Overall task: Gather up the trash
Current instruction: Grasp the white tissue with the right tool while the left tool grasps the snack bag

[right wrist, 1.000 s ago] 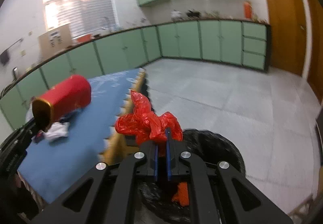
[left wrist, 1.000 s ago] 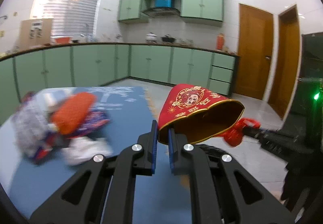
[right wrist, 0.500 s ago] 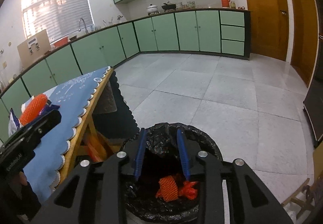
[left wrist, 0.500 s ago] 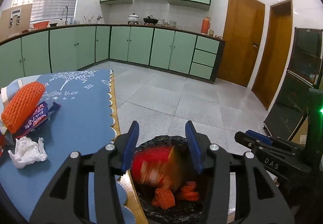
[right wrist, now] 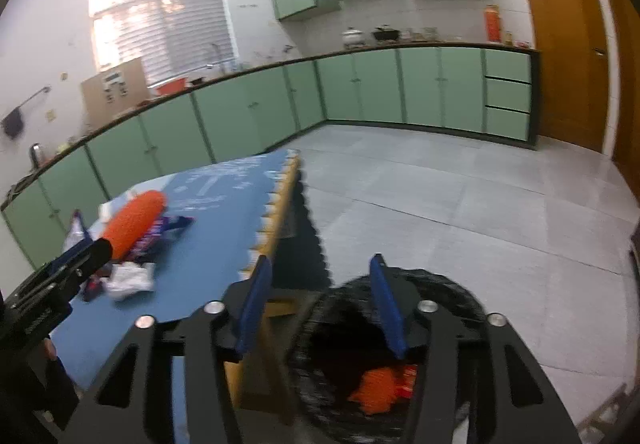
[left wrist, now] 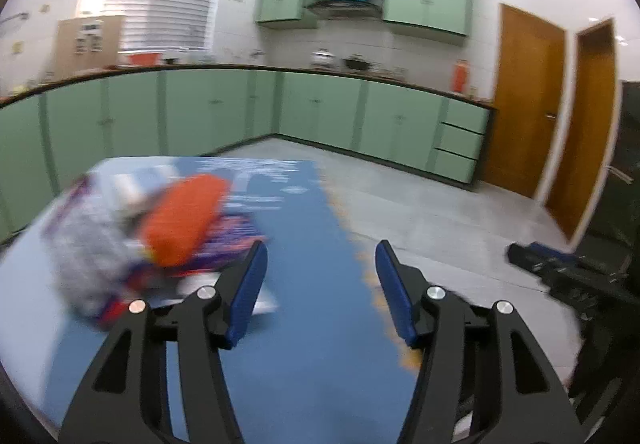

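Left gripper [left wrist: 318,284] and right gripper [right wrist: 318,300]: jaws opening, nothing between them. Remaining trash pile [left wrist: 160,232] lies on the blue surface [left wrist: 304,344]. Lined bin [right wrist: 400,364] beside it holds orange and red scraps [right wrist: 380,388].

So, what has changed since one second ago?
Both tongs let go: the left tongs dropped the red pouch, the right tongs the red bag, into the black bin. Their jaws are opening, empty. The orange net stayed on the table.

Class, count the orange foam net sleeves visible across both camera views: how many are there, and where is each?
2. One orange foam net sleeve lies on the blue tablecloth atop the wrapper pile; another orange net piece sits inside the black-lined trash bin. More may be hidden deeper in the bin.
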{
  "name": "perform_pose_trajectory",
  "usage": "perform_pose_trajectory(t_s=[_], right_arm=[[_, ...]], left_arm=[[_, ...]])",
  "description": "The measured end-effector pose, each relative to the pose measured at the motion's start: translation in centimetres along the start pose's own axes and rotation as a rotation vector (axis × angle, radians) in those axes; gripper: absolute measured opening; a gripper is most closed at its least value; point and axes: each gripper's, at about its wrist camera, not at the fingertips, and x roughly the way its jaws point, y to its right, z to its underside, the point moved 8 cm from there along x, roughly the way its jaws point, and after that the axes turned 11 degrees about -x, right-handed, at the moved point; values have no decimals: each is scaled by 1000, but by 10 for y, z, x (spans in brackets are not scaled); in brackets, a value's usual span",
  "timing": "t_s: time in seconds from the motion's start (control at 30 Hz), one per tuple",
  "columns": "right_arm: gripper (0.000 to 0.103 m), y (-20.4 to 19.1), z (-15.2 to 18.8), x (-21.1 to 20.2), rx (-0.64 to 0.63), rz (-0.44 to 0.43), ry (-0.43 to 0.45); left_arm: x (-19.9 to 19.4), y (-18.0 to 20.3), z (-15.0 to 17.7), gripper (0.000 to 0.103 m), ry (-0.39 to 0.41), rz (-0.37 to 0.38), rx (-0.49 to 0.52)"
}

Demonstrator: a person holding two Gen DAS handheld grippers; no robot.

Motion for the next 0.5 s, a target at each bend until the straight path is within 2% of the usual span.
perform_pose_trajectory(t_s=[0.13, 0.23, 0.37, 0.5], right_arm=[[59, -55, -9, 8, -32, -88, 31], [59, -98, -12, 16, -44, -150, 51], [59, -153, -11, 31, -106, -205, 54], [59, -191, -3, 55, -142, -242, 0]], left_arm=[[-20, -59, -7, 56, 34, -135, -17], [-31, -89, -14, 56, 77, -216, 1], [-40, -117, -24, 56, 107, -272, -2], [-45, -140, -30, 56, 111, -299, -41]])
